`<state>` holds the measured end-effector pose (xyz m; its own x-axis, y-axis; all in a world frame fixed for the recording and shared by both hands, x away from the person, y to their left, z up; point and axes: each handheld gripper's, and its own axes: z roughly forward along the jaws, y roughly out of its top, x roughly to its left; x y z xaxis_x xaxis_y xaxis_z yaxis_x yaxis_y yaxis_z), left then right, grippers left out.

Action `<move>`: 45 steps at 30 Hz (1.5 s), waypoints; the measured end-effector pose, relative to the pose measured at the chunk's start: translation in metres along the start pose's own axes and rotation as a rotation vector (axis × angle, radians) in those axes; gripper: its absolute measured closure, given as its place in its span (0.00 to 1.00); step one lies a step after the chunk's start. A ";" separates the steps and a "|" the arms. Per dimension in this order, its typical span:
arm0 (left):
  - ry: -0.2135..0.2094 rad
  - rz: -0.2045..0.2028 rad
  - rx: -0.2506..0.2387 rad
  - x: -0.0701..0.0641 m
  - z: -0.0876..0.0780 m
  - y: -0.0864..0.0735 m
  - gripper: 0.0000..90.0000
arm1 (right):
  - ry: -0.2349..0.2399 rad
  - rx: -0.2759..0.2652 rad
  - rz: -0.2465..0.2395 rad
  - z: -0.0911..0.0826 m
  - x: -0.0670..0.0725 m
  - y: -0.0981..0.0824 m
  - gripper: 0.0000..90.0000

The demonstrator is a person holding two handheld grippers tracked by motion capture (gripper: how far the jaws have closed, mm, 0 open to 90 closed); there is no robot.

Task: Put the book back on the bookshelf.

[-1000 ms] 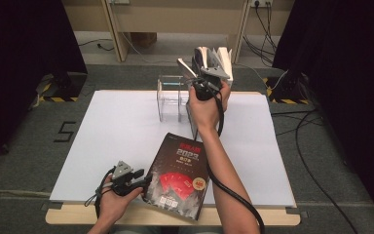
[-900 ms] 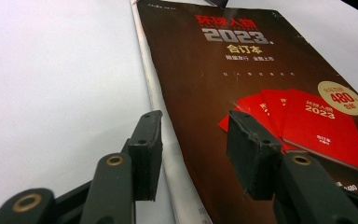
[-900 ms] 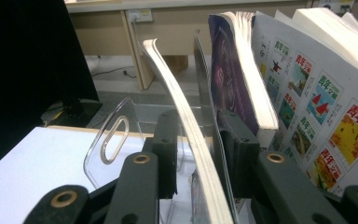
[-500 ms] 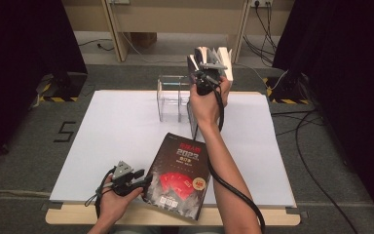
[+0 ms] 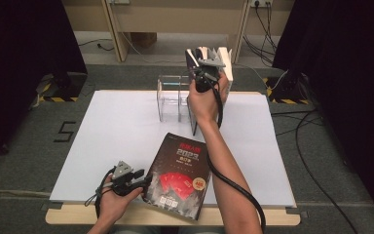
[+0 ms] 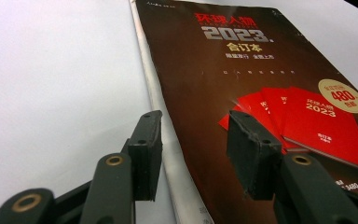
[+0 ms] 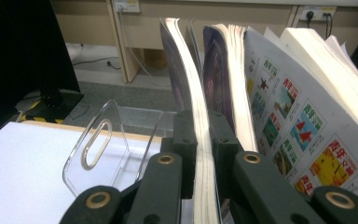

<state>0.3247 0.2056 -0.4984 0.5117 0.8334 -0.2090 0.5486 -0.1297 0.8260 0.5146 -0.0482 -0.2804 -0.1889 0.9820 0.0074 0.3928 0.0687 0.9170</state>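
Setting: white tabletop (image 5: 107, 146) on a grey carpeted floor, dark curtains at 3 and 9 o'clock, wooden furniture legs and wall sockets at 12 o'clock.
Rack: clear acrylic book rack (image 5: 173, 97) stands upright toward 12 o'clock on the tabletop; its near dividers look bare.
In the rack: a few magazines stand on edge at its 3 o'clock end (image 7: 279, 93), fanned a little at the top.
Right hand-held gripper (image 5: 205, 80): clenched on one thin magazine (image 7: 192, 93), its jaws having just closed on the upright page edge, held at the rack beside the others.
Left hand-held gripper (image 5: 135, 181): released, jaws apart, resting at 6 o'clock with its pads straddling the spine edge of the dark 2023 magazine (image 5: 180, 173), pressing on nothing.
Dark magazine: lies flat, cover up, near the front edge of the tabletop.
Progress: judging by this, shelving is mostly done; one magazine is being seated, and the flat one remains to be picked up and stood.
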 end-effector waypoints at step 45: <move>-0.019 0.014 0.003 -0.003 0.001 -0.002 0.61 | -0.096 -0.072 -0.040 0.024 0.012 -0.016 0.81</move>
<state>0.3227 0.2026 -0.4999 0.5316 0.8211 -0.2077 0.5436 -0.1428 0.8271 0.5272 -0.0332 -0.3044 -0.1150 0.9912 -0.0653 0.3204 0.0992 0.9421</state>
